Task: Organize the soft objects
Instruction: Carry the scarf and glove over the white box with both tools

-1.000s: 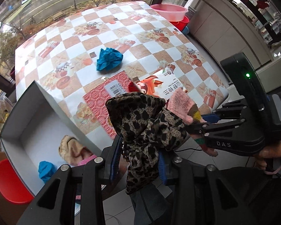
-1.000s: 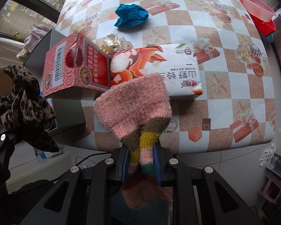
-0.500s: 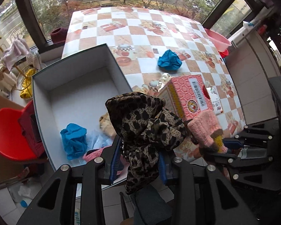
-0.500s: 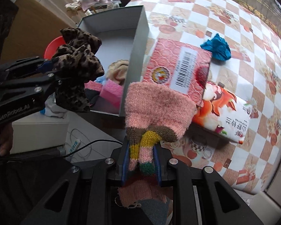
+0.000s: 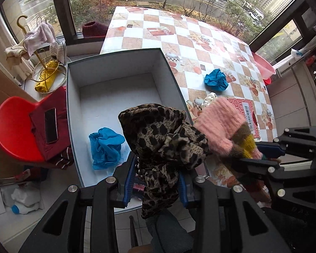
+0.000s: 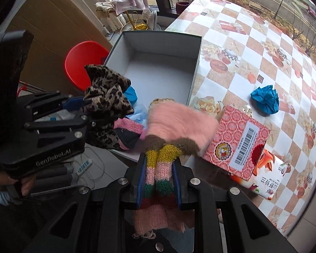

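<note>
L wrist view:
- L gripper [image 5: 155,181]: jaws clamped on leopard-print cloth [image 5: 162,139]; cloth bunches above the blue pads, tail hangs below them.
- Cloth position: held over the near end of the grey box [image 5: 72,97], not yet released.
- Box contents: blue cloth [image 5: 105,147] lies inside near the front; more soft items low at the front, mostly hidden by the cloth in the jaws.
- R gripper [image 5: 263,154]: comes in from the right, jaws clamped on pink knit sock [image 5: 221,126]; sock toe touches or overlaps the leopard cloth, cannot tell which.
- Table [image 5: 200,42]: second blue cloth [image 5: 216,80] loose on the checked top, well apart from both grippers.

R wrist view:
- R gripper [image 6: 159,177]: jaws shut tight on the sock's striped cuff; pink toe end [image 6: 179,122] sticks fwd past the fingertips, over the box's near corner by the red carton [image 6: 236,143].
- L gripper [image 6: 73,109]: at left, leopard cloth [image 6: 107,97] in its jaws above the box's near edge.
- Box [image 6: 158,35]: far half bare; pink knit piece [image 6: 126,126] and pale blue item at the near end.
- Small cream item [image 6: 247,109]: behind the carton, kind unclear.

Progress (judgement):
- Done: several soft items boxed.
- In hand: two items, both approx. over the box, drop pending.
- Left: blue cloth on table, poss. the cream item.
</note>
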The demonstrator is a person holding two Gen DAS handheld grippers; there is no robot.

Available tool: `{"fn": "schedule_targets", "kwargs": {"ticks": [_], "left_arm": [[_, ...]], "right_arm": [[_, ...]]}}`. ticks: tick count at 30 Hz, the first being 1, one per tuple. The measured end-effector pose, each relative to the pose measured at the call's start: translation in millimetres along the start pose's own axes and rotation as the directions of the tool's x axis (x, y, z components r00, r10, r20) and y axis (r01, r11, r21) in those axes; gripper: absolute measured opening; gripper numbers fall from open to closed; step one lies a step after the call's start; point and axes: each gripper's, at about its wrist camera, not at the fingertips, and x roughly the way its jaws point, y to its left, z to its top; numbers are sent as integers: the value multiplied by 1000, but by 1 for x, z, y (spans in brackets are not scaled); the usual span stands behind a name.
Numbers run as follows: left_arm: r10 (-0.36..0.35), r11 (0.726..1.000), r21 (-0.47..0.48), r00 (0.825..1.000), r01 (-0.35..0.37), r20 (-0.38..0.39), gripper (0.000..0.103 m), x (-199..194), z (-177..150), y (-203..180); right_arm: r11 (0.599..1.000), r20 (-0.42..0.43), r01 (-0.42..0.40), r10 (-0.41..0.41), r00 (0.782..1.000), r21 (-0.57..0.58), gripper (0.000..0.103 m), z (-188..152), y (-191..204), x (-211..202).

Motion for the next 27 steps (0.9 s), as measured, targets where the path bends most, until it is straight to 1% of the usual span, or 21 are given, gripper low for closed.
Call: {"fn": "schedule_targets", "kwargs": {"ticks": [6,10,13,19,27], "left_arm": [[-2,999,-34,1000,2,-5,38,2,-4,6],[1,999,-42,1000,-1,-9,38,3,-4,9],[1,999,-46,1000,-2,-14,38,5,-3,11],[1,999,-36,1000,-1,-14,38,5,1,9],[-2,1000,-27,1000,2,-19,38,7,2,7]], "right_arm": [[1000,30,-23,23,999,13,24,19,8,-2],[999,14,-34,34,999,21,24,17,10,4],[998,1,-49,49,999,49,24,15,5,9],[994,-4,-55,56,998,92,24,14,-3,10],[994,-7,-58,59,998,98,24,14,-5,11]]}}
